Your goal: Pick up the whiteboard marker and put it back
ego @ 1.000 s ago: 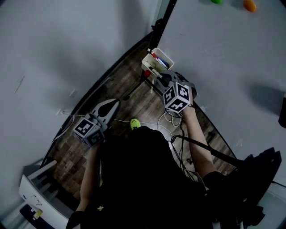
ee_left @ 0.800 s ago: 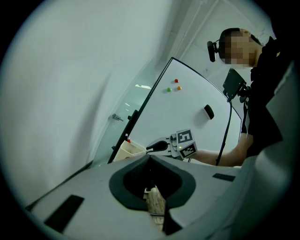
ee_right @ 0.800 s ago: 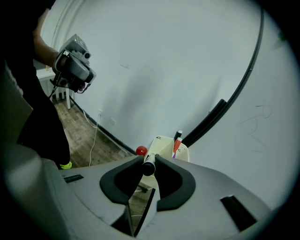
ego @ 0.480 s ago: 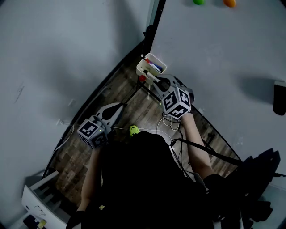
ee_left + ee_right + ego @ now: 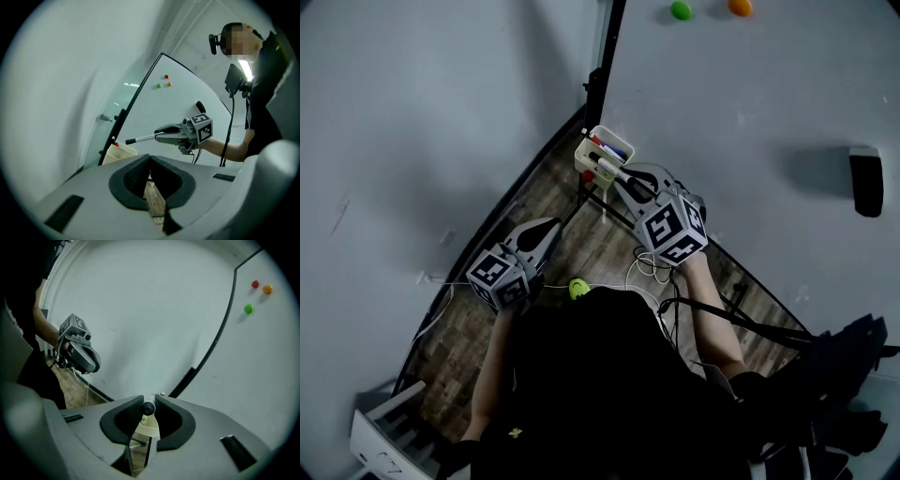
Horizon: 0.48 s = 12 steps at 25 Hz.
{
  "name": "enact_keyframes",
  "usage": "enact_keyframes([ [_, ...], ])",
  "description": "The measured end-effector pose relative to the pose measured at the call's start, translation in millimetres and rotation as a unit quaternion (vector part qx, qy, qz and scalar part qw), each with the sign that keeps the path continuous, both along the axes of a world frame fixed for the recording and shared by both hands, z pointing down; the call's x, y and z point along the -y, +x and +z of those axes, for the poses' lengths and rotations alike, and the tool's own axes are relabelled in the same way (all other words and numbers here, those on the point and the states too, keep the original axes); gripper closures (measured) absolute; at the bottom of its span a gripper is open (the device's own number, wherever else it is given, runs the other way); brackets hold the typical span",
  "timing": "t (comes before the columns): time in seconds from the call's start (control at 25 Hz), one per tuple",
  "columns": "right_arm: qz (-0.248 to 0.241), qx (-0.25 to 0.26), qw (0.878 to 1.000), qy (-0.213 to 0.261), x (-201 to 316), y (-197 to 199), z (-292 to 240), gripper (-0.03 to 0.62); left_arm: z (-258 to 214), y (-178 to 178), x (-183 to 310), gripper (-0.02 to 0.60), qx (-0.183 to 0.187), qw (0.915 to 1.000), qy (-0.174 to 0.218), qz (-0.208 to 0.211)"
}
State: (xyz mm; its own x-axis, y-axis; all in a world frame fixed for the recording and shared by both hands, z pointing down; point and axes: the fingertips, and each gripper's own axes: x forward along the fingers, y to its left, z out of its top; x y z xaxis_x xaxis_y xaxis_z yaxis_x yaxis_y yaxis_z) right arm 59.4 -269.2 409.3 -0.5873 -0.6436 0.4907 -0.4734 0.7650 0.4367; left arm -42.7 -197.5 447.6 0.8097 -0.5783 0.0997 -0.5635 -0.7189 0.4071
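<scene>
Right gripper view: whiteboard marker (image 5: 148, 408) is seen end-on, pinched between the pads of the right gripper (image 5: 149, 402) (clenched on it), with the cream tray (image 5: 148, 428) directly below. The left gripper view adds the side-on picture: the marker barrel sticks out ahead of the right jaws, black end forward, hanging just above the tray's rim. It also shows the left gripper (image 5: 149, 158) with its pads meeting at the tips and nothing between them. Both gripper views catch a red magnet (image 5: 166, 76). The head view only has the green magnet (image 5: 680, 10) and orange magnet (image 5: 739, 7) at its top edge, but it alone looks into the tray, where other pens (image 5: 605, 145) lie, red and blue among them. Room: whiteboard (image 5: 769, 94) in a black frame, pale wall (image 5: 412, 112) to its left, wood-plank floor (image 5: 591, 239) between, with loose cables (image 5: 649, 267) and a small yellow-green object (image 5: 577, 288) on it. The left gripper sits well apart from the tray, out over the floor — the marker is only in the right jaws.
</scene>
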Motion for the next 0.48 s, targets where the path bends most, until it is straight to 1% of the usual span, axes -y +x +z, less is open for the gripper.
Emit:
enact_keyframes([
  [0.12, 0.005, 0.017, 1.0, 0.008, -6.1, 2.0, -10.0, 0.5, -3.0, 2.8, 2.8, 0.568, -0.004, 1.0, 0.008, 0.002],
  [0.48, 0.02, 0.036, 0.999, 0.021, -29.1, 7.8, -27.3, 0.5, -6.4, 12.9, 12.2, 0.568, -0.012, 0.9998, 0.014, 0.009],
])
